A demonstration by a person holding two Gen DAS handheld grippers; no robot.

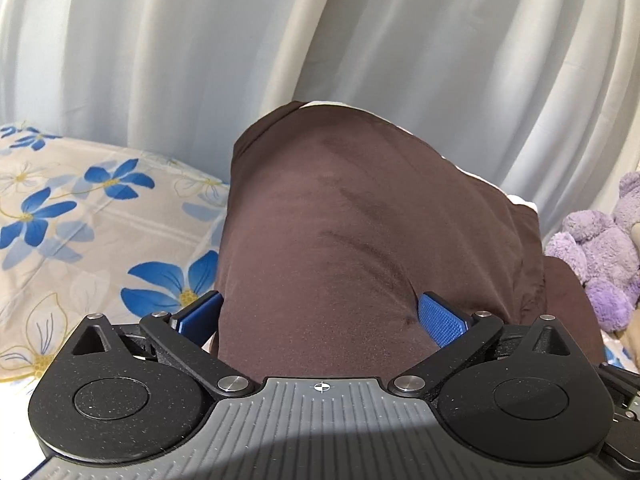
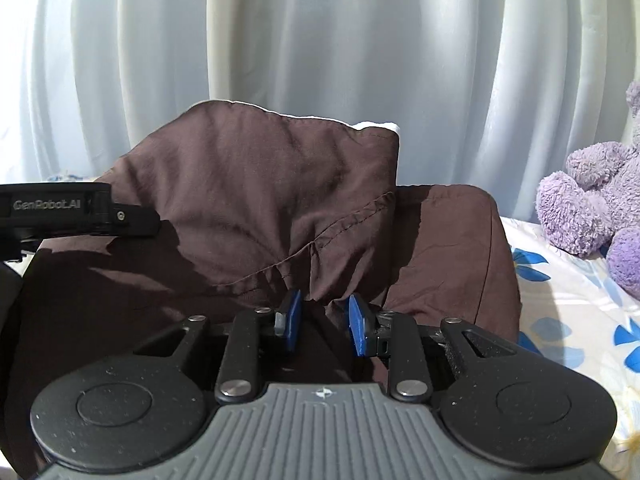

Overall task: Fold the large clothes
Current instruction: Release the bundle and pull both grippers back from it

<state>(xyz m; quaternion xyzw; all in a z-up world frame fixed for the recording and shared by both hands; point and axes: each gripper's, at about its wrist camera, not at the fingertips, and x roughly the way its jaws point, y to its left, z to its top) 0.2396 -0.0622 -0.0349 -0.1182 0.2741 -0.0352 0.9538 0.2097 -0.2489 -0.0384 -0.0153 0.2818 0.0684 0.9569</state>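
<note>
A large dark brown garment (image 1: 360, 232) with a white lining edge lies bunched on the bed. It also shows in the right wrist view (image 2: 260, 200). My left gripper (image 1: 320, 316) is open, its blue pads (image 1: 442, 318) spread wide on either side of a raised fold of the brown cloth. My right gripper (image 2: 322, 320) has its blue pads (image 2: 358, 326) partly closed with brown cloth bunched between them near a stitched seam. The left gripper's black body (image 2: 76, 212) shows at the left of the right wrist view.
The bed has a beige sheet with blue flowers (image 1: 80, 220), also seen in the right wrist view (image 2: 568, 320). A purple plush toy (image 1: 600, 256) sits at the right, as in the right wrist view (image 2: 592, 208). White curtains (image 1: 320, 40) hang behind.
</note>
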